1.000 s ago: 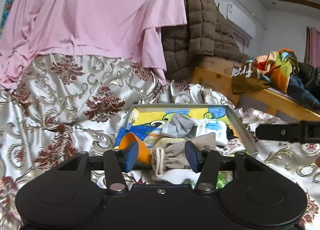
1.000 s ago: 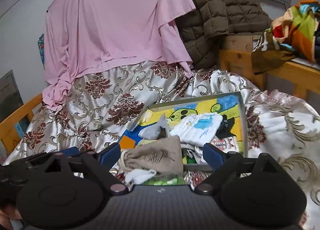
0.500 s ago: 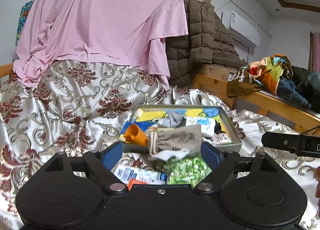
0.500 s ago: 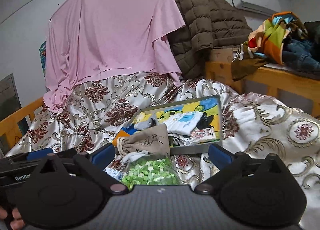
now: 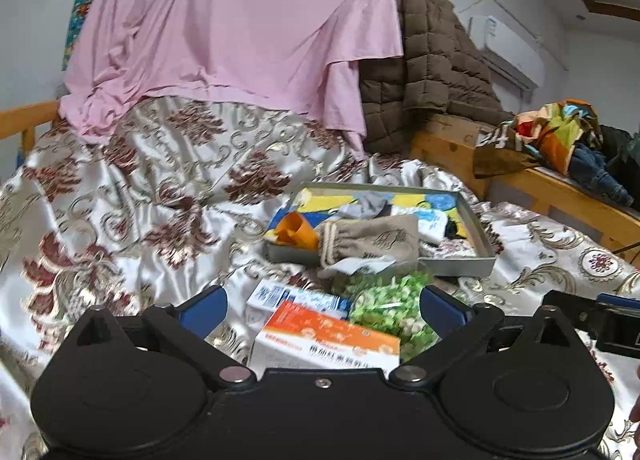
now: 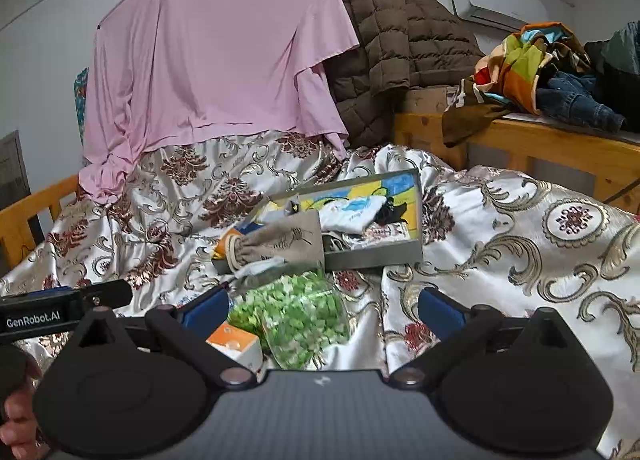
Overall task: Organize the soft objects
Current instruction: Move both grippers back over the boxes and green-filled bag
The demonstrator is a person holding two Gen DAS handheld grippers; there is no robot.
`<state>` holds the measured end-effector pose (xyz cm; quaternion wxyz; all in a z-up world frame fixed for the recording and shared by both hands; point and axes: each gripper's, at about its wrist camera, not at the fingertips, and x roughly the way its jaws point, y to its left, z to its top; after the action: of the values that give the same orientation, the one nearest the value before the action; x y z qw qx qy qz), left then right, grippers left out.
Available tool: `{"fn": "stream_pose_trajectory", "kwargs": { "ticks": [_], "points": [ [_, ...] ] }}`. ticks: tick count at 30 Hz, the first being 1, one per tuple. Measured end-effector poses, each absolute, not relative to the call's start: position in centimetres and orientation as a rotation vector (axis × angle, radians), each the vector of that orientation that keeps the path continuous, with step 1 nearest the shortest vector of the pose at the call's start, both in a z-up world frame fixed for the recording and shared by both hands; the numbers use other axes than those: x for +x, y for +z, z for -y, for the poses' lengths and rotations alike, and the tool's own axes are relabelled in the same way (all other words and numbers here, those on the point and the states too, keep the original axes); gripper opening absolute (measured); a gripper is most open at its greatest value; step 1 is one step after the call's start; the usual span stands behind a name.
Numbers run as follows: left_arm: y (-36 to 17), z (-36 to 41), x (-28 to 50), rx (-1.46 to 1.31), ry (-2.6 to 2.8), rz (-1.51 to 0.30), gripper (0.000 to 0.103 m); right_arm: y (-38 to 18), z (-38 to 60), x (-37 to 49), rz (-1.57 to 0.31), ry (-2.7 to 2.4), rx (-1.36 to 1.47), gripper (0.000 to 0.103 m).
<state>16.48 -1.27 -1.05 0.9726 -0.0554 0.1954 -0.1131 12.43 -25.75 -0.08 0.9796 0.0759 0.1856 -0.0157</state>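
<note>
1. Left gripper [image 5: 322,306], low in the frame, has its jaws opening wide; an orange-and-white box [image 5: 326,344] and a bag of green bits [image 5: 390,302] lie between them, pads not pressing on either.
2. Right gripper [image 6: 322,306] is spread wide too, gripping nothing.
3. Beige drawstring pouch [image 5: 370,240] hangs over the near rim of the grey tray [image 5: 456,266], mid-frame on the floral bedspread [image 5: 160,200].

"GenRobot.AI" in white on black bar of left gripper [image 6: 60,310], right wrist view. Orange-white box [image 5: 326,344]: print too blurred.
</note>
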Motion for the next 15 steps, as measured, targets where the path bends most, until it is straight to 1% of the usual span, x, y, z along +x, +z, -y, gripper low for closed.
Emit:
{"fn": "stream_pose_trajectory", "kwargs": {
  "ticks": [15],
  "points": [
    [-4.4, 1.7, 16.1, -0.016, -0.162, -0.45, 0.102, -3.5, 24.8, 13.2, -0.476, -0.052, 0.094, 0.103]
  ]
}}
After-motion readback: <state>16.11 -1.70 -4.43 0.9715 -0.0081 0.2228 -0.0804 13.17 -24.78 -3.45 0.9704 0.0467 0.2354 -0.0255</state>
